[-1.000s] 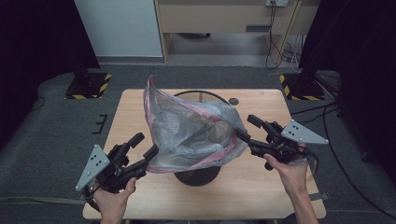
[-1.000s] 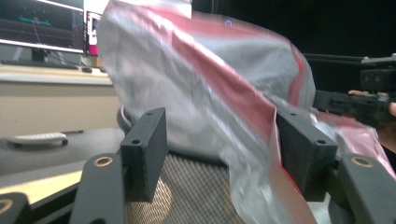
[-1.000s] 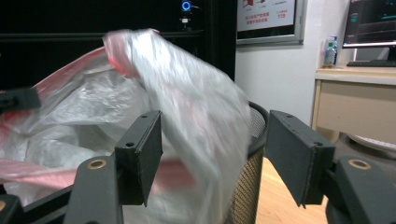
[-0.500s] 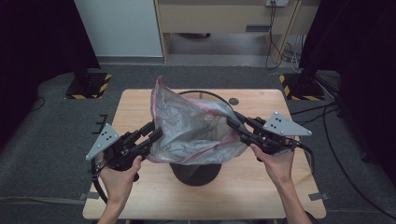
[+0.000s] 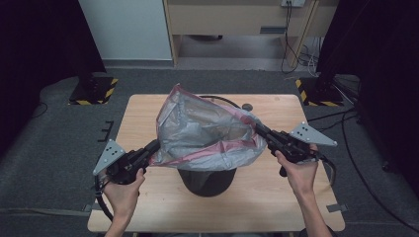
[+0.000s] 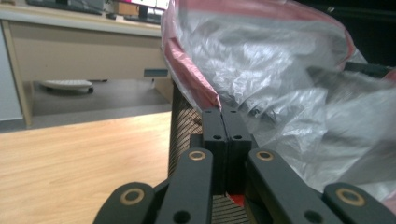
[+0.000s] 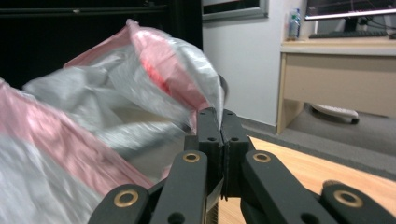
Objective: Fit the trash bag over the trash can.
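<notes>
At the lower left of the high view, my left gripper (image 5: pixel 153 146) has just been closing and now pinches the red-edged rim of the translucent plastic bag (image 5: pixel 205 131) — its jaws meet flat on the film in the left gripper view. The bag billows at frame centre over a black mesh bin (image 5: pixel 206 178) on the wooden table (image 5: pixel 148 113). At right, my right gripper (image 5: pixel 260 131) has likewise just clamped onto the opposite rim.

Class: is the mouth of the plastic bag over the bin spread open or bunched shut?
Spread open: the plastic bag is stretched between the left gripper and right gripper above the bin.
</notes>
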`<state>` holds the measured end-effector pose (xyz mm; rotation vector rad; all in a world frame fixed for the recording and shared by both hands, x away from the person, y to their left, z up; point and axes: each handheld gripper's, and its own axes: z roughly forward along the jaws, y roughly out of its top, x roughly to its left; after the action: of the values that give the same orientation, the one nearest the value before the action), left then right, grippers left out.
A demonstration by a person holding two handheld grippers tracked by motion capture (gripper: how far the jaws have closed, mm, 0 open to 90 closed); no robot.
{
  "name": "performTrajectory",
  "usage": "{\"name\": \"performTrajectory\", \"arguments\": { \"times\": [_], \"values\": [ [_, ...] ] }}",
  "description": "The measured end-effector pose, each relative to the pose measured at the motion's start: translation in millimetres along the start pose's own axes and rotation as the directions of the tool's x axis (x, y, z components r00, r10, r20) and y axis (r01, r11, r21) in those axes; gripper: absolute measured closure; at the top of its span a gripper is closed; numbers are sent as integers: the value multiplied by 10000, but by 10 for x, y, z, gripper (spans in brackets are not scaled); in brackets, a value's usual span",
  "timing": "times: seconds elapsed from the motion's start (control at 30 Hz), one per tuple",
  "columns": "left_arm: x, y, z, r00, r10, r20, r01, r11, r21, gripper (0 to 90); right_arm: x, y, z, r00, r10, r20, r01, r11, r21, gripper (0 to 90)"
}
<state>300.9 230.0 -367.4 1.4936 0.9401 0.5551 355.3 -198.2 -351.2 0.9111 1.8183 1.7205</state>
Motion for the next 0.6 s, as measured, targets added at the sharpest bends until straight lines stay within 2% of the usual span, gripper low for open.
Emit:
{"name": "performTrajectory", "arguments": {
  "times": [0.1,0.2,0.23,0.27,0.33,0.37,0.4,0.43,0.5,0.6],
  "values": [
    [54,-50,93,9996,-159,247,161,9998,-83,898,-55,-95,82,9996,184,220,-189,9996,198,884],
    [85,-59,126,9980,-216,602,234,9993,-293,885,-77,-164,163,9997,245,88,-246,9995,198,833],
    [85,-59,126,9980,-216,602,234,9993,-293,841,-78,-160,170,9998,196,56,-197,9996,191,810],
    [115,-48,105,9988,-188,463,210,9986,-494,784,-82,-143,166,9999,153,35,-154,9997,175,777],
    [141,-40,90,9986,-258,455,283,9980,-564,705,-97,-96,137,10000,93,20,-93,9999,-116,719],
    [172,-34,71,9985,-353,428,391,9949,-925,705,-97,-96,137,10000,93,20,-93,9999,-116,719],
    [195,-21,52,9984,-388,412,432,9928,-1120,643,-112,-61,112,9999,144,27,-143,9994,-308,672],
    [226,14,23,9986,-405,333,448,9890,-1412,573,-134,-1,80,9998,192,-17,-192,9980,-603,581],
    [258,63,-2,9993,-305,196,333,9850,-1695,505,-150,51,66,9998,174,-36,-176,9967,-792,506],
    [311,162,-17,9998,-182,54,189,9813,-1917,450,-172,140,89,9997,72,-213,-91,9955,-945,448]
  ]
}}
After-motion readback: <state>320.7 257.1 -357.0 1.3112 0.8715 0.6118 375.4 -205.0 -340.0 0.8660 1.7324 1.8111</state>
